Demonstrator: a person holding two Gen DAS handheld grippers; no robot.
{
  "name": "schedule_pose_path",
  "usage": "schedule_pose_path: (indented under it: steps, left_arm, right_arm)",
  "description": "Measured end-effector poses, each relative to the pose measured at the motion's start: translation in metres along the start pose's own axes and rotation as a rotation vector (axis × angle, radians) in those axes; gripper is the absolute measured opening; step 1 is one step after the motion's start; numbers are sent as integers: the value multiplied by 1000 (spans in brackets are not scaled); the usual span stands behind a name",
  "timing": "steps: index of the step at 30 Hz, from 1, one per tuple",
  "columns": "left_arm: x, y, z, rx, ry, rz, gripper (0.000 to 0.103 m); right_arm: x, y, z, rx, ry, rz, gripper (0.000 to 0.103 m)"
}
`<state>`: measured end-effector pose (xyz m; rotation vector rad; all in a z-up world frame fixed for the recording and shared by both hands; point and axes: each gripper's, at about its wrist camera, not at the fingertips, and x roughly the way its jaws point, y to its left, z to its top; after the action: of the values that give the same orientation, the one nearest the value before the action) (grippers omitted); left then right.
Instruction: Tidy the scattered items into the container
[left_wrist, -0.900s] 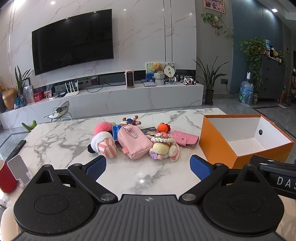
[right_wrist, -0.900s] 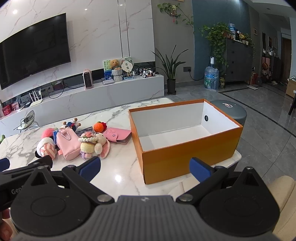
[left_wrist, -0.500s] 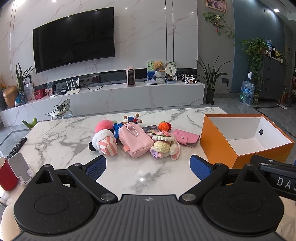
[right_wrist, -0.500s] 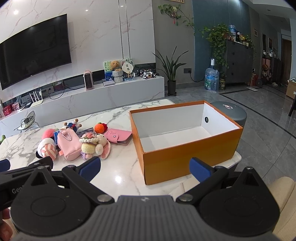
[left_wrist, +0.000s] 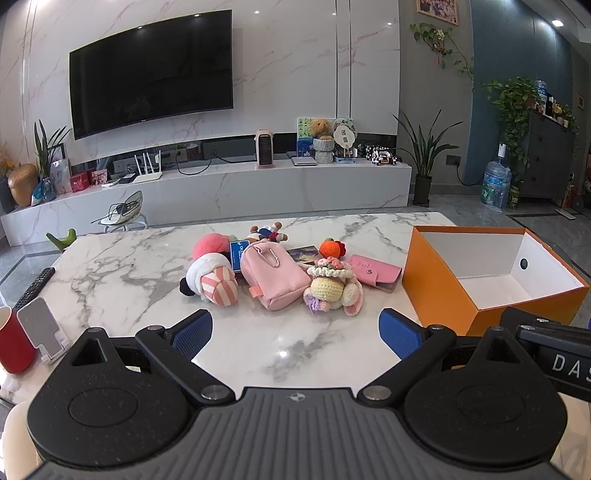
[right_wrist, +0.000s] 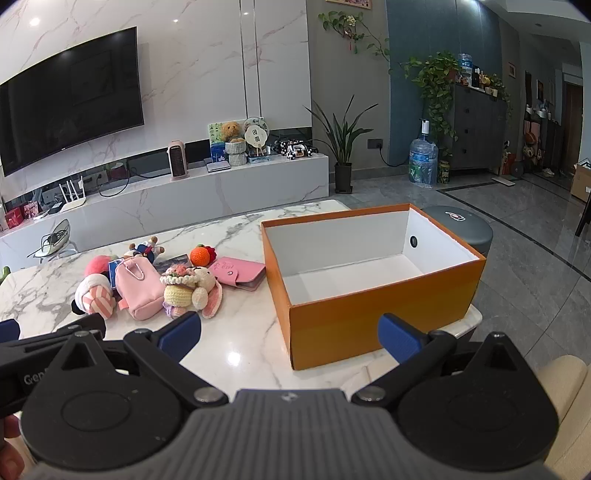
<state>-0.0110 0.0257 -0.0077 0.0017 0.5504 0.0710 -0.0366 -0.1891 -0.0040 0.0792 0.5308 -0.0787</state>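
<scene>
Left gripper (left_wrist: 295, 330) hung over the near part of the white marble table (left_wrist: 122, 273), blue fingertips (left_wrist: 192, 332) spread wide with nothing between them. Right gripper (right_wrist: 290, 338) likewise wide and empty, aimed at the near wall of the orange box (right_wrist: 369, 325).

Bare marble lay open between the left gripper and the toy cluster. The box stood open-topped at the table's right corner, just short of the rounded edge, its white inside empty. A clear strip of table separated the box from the toys.

Scattered items sat bunched mid-table: striped pink plush (left_wrist: 214, 282), pink mini backpack (left_wrist: 275, 277) touching it, crocheted bunny doll (left_wrist: 330, 291) just beside the backpack, pink card wallet (left_wrist: 373, 271) nearest the box. Behind them: a small orange crochet fruit (left_wrist: 330, 248), a little sailor figure (left_wrist: 267, 232), a blue card (left_wrist: 238, 253) partly hidden.

Left table edge carried a red cup (left_wrist: 13, 341), a white phone stand (left_wrist: 40, 332) and a remote control (left_wrist: 35, 288).

Room: wall-mounted television (left_wrist: 151, 72), low marble console (left_wrist: 221, 192), grey tiled floor, water bottle (right_wrist: 423, 162) by a dark cabinet.

Writing: "DAS" on the neighbouring gripper's body in the left view, "Gen" in the right view; the rest was cut off.
</scene>
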Motion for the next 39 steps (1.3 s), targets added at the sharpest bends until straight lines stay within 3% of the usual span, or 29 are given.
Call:
schedule_pose_path:
  steps: [18,26,39]
  left_arm:
    - [8,5,-4,-20,29,-3,103]
    - [3,2,-4,-1,-103,92,103]
    - [35,42,1,-152,-30,34,103]
  right_arm:
    - [7,4,-3,-4,23,-1,103]
    - [15,8,-6,-5,26,36,103]
    - [36,28,-1,-52,-35,156,103]
